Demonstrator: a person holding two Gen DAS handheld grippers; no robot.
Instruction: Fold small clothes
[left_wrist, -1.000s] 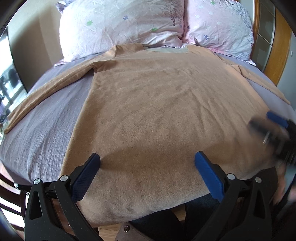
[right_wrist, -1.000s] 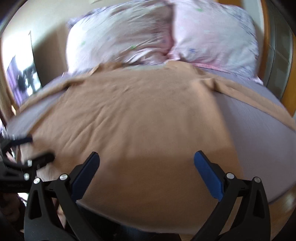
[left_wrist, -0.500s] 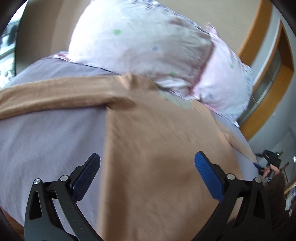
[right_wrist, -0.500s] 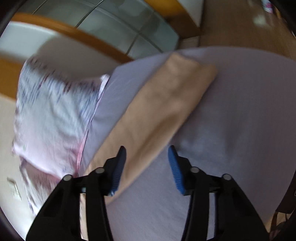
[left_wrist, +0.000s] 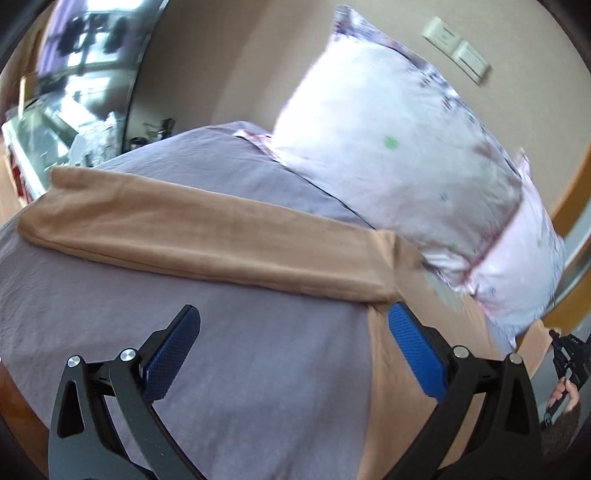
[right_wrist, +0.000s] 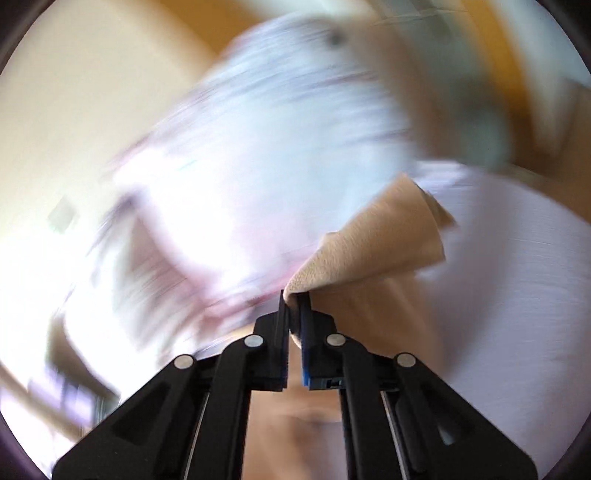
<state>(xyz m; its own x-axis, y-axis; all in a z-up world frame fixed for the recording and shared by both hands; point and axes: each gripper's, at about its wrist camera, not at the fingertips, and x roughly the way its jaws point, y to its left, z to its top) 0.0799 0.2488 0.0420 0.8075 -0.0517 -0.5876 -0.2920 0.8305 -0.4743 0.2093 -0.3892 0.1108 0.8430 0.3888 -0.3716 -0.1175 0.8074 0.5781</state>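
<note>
A tan long-sleeved shirt lies flat on a bed with a grey-lilac sheet (left_wrist: 258, 369). In the left wrist view its left sleeve (left_wrist: 207, 240) stretches across the sheet toward the bed's left edge. My left gripper (left_wrist: 291, 350) is open and empty above the sheet, just below that sleeve near the armpit. In the blurred right wrist view my right gripper (right_wrist: 293, 295) is shut on the shirt's right sleeve (right_wrist: 373, 247) and lifts it off the bed. The right gripper also shows far right in the left wrist view (left_wrist: 565, 354).
Two pale floral pillows (left_wrist: 399, 147) lean against the wall at the head of the bed. A wooden frame (left_wrist: 569, 199) stands at the right. A shelf with clutter (left_wrist: 74, 122) is beyond the bed's left edge.
My right gripper has closed on the right sleeve and raised it. My left gripper has moved left and forward, from over the shirt body to the left sleeve, still open.
</note>
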